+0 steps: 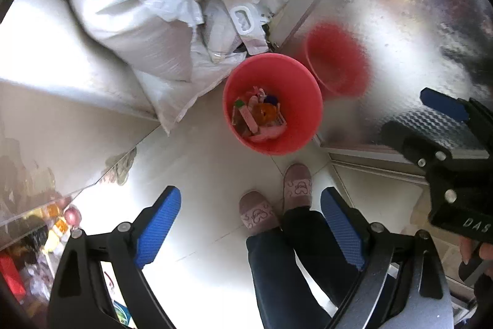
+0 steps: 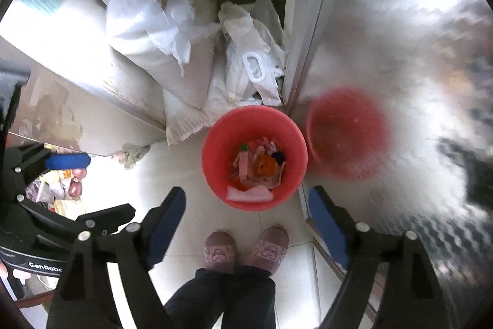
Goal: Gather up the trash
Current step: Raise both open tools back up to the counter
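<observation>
Both tools, left [image 1: 251,230] and right [image 2: 248,232], gape empty above the floor's red bin [image 2: 254,158]; we'd pinch its light, crinkly wrappers [image 2: 257,167] by 1 edge.

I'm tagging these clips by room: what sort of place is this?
Probably a home kitchen or utility corner: a red plastic bin holding wrappers stands on a pale tiled floor, beside a shiny embossed metal cabinet door, with white woven sacks stacked behind it.
</observation>
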